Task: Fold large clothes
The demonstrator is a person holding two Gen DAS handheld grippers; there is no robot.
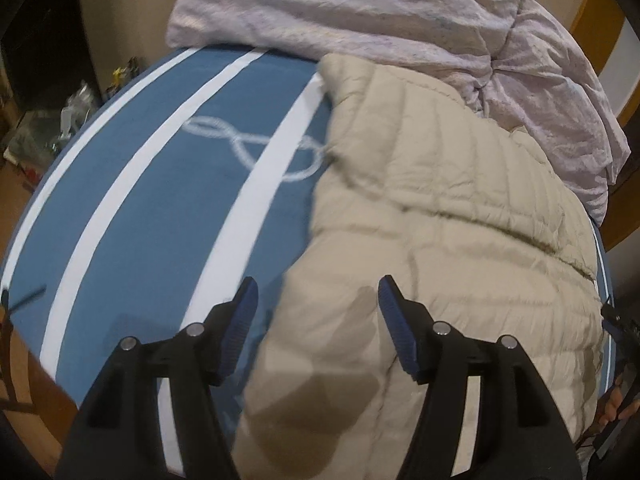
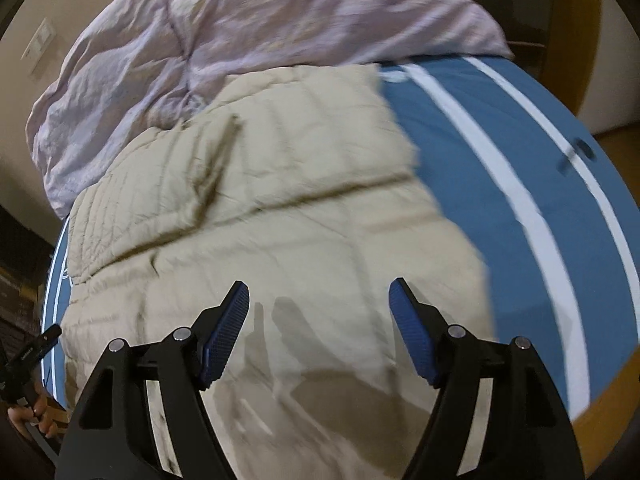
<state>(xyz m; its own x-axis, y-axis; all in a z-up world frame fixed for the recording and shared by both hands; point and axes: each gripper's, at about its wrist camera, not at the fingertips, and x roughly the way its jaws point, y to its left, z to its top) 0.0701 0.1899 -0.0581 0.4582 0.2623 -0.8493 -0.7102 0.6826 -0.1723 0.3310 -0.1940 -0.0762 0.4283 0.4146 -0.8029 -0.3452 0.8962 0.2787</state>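
Note:
A beige quilted puffer jacket (image 1: 440, 216) lies spread on a blue bed cover with white stripes (image 1: 152, 184). It also shows in the right wrist view (image 2: 280, 208). My left gripper (image 1: 318, 294) is open and empty, hovering above the jacket's left edge near the bed's front. My right gripper (image 2: 320, 294) is open and empty, hovering above the jacket's near part, close to its right edge. Both cast shadows on the fabric below.
A crumpled pale lilac duvet (image 1: 360, 12) is heaped at the far end of the bed, touching the jacket; it also shows in the right wrist view (image 2: 240, 28). The blue striped cover (image 2: 520, 152) lies bare right of the jacket. Clutter sits on the floor (image 1: 60, 120) at left.

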